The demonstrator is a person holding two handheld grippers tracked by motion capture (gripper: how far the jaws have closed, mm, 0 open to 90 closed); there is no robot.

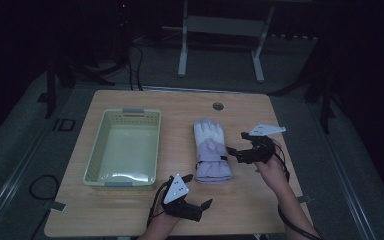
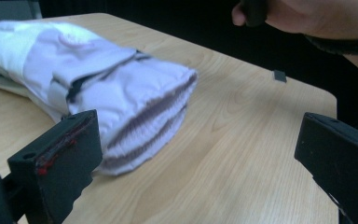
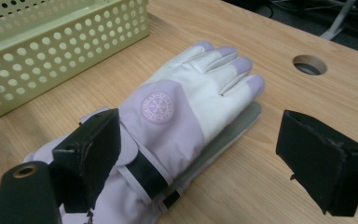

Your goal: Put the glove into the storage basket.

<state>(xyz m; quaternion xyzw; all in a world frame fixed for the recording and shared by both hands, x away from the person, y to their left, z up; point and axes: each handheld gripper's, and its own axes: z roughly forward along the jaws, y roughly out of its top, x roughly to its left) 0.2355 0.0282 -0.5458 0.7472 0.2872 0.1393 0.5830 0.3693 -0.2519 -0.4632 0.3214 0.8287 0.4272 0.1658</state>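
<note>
A padded lilac and white winter glove [image 1: 211, 150] lies flat on the light wooden table [image 1: 240, 200], right of the middle, its fingers toward the far edge and its open cuff toward the near edge. A pale green perforated plastic basket [image 1: 96, 150] stands apart from it toward the left edge. The left gripper [image 1: 196, 204] hovers by the near edge just short of the cuff, jaws spread wide. The right gripper [image 1: 238, 149] sits beside the glove's right flank, jaws also wide, gripping nothing

Padded matt cloth glove [image 3: 182, 116], perforated glossy plastic basket [image 1: 105, 150], smooth wood-grain table [image 1: 180, 105]
</note>
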